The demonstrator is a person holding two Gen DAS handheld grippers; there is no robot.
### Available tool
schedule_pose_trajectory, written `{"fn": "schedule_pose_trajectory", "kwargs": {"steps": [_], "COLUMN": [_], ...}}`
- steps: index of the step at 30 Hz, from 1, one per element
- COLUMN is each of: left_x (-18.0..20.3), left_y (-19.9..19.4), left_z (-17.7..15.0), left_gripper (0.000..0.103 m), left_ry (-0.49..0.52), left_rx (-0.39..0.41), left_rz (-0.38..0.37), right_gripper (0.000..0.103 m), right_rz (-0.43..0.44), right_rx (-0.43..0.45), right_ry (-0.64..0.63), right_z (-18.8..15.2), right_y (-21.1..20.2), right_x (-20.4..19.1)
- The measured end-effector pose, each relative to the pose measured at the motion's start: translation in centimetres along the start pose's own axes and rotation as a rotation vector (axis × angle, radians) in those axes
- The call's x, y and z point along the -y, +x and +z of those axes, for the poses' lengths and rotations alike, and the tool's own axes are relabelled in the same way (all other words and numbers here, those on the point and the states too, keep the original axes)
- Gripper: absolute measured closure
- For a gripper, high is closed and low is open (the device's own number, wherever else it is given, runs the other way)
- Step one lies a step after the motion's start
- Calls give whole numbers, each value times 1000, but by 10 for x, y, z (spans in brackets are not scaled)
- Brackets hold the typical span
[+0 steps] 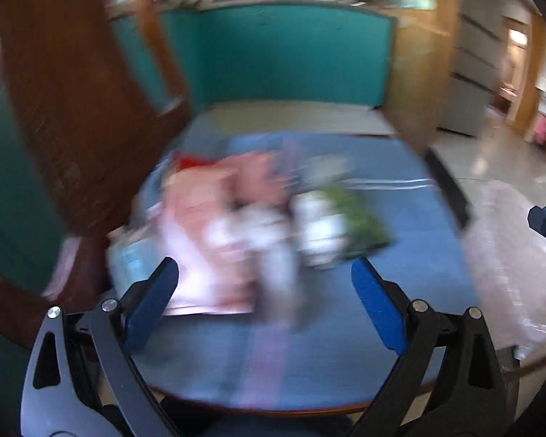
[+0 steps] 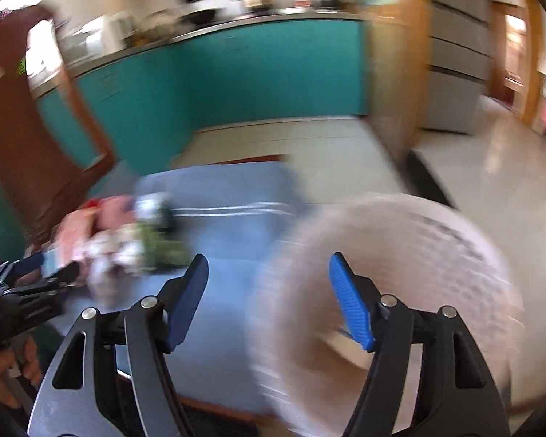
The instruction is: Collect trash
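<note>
Both views are motion-blurred. A heap of trash (image 1: pixel 244 225), pink and white wrappers with a green packet (image 1: pixel 356 215), lies on a blue-covered round table (image 1: pixel 400 327). My left gripper (image 1: pixel 265 276) is open, its fingers either side of the heap's near edge. My right gripper (image 2: pixel 267 266) is open and empty above the table's right side, over the rim of a pale perforated wastebasket (image 2: pixel 436 255). The heap also shows in the right wrist view (image 2: pixel 116 240), with the left gripper (image 2: pixel 36 273) beside it.
A brown wooden chair back (image 1: pixel 72 127) stands left of the table. A teal counter (image 1: pixel 291 54) is behind. A wooden pillar (image 2: pixel 393 73) and pale tiled floor (image 2: pixel 491 182) lie to the right.
</note>
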State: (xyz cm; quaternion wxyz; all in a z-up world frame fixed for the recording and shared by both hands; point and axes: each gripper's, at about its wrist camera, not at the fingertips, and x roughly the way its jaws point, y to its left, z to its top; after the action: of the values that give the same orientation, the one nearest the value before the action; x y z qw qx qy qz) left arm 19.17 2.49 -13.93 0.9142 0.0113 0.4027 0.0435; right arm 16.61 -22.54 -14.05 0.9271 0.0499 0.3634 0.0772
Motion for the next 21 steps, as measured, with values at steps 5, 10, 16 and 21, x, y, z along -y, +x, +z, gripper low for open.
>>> {"fn": "schedule_pose_trajectory", "kwargs": {"steps": [5,10,16,21], "left_x": [-26,-26,-24,-12], "left_y": [22,22,5,-10], "left_z": [-10,-21,-36,-41], "left_gripper": [43,69,73,73], "left_ry": [-33,-7,29,51], "left_rx": [-92,-99,-41,-23], "left_rz": [-12,-68,-126,-184], "right_gripper": [35,35,70,81], "right_rz": [154,182,232,236], "right_rx": [-110,-170,-232,-190], "right_ry": [-65,-86,-73,-74], "right_z": [15,22,13,2], "right_y": [86,137,157,136], "right_x": [-71,-98,-100,-86]}}
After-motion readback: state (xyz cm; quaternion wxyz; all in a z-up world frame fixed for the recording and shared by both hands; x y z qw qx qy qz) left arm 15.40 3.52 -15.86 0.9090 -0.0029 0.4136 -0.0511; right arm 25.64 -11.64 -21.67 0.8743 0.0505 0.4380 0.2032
